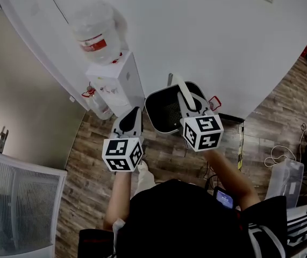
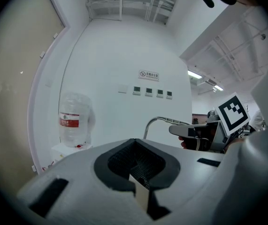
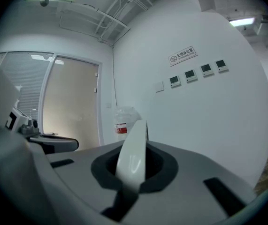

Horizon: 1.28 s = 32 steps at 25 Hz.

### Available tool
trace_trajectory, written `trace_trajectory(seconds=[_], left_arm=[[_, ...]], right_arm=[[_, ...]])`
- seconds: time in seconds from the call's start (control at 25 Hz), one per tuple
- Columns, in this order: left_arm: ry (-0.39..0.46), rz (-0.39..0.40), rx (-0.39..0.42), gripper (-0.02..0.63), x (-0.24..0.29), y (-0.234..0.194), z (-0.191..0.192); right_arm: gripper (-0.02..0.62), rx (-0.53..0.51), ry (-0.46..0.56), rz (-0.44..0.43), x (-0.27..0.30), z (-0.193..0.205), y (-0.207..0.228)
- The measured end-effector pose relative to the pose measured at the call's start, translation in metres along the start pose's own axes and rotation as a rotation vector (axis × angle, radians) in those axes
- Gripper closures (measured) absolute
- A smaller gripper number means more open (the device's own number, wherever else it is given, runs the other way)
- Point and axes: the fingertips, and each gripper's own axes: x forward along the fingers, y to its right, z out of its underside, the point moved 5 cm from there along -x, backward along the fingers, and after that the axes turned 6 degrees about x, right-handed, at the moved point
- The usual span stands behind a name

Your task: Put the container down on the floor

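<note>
Container: a dark container (image 1: 165, 114) is hung by its white handle (image 1: 181, 90) above the wooden floor (image 1: 164, 157), just beside the water dispenser (image 1: 116, 82).
Right gripper (image 1: 192, 107): the jaws are clamped on the thin handle alone.
Left gripper (image 1: 133, 114): the jaws are closed on nothing, so no support is given to the container.
Risk 1: the smooth handle may be slid through the 1 grip, and the container dropped or tipped.
Risk 2: the dispenser may be struck if the container is swung during lowering.
</note>
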Motion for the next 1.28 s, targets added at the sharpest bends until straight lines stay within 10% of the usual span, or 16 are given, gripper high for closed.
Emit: trace_trajectory(seconds=[1.28], left_arm=[[-0.011, 0.156, -0.021, 0.588, 0.143, -0.214, -0.015]], right_arm=[[0.566, 0.041, 0.000, 0.160, 0.234, -0.022, -0.028]])
